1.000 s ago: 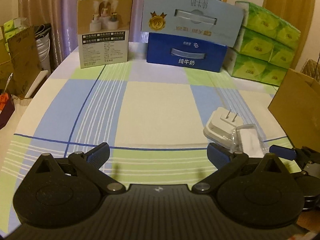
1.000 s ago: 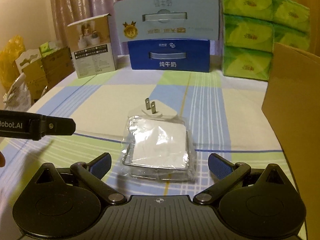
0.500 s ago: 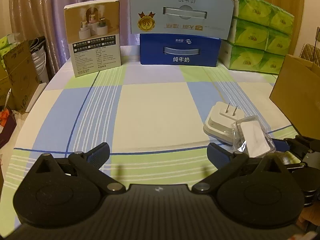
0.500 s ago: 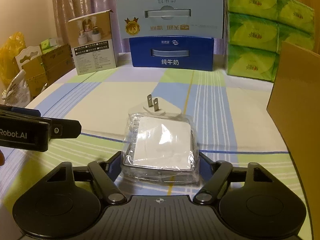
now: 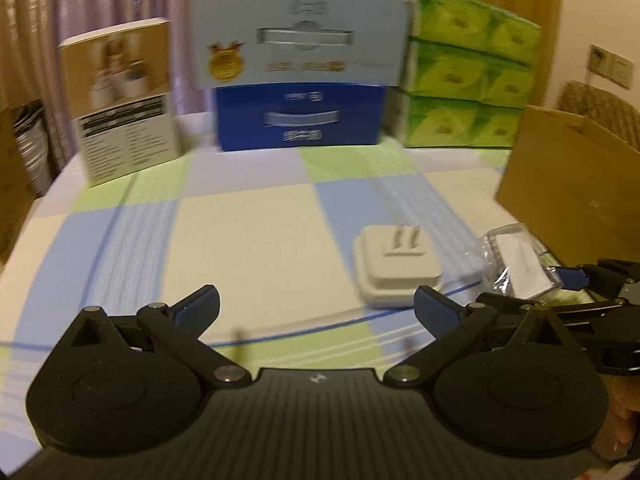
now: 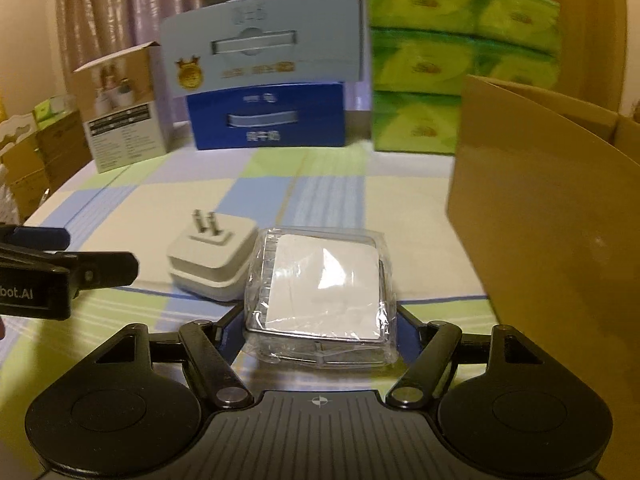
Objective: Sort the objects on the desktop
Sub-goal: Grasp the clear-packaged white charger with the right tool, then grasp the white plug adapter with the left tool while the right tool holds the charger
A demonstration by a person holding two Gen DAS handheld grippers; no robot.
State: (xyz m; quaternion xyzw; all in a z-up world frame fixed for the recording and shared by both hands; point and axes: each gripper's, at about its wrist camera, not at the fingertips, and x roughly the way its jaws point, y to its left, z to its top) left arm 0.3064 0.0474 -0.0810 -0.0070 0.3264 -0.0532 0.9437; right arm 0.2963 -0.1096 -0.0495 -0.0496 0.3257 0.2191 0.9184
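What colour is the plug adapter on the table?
White, the plug adapter shows best in the right wrist view.

table (image 5: 248,236), checked cloth | 12 o'clock: pale blue carton (image 5: 296,44) atop dark blue carton (image 5: 300,118) | 11 o'clock: upright product box (image 5: 122,100) | 1 o'clock: green tissue packs (image 5: 468,84) stacked | behind: curtain (image 6: 108,12)

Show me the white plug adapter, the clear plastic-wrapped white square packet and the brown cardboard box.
White plug adapter (image 6: 208,268), right wrist view, on its top face.
Clear plastic-wrapped white square packet (image 6: 322,286), right wrist view, on its white centre.
Brown cardboard box (image 6: 548,208), right wrist view, on its near wall.
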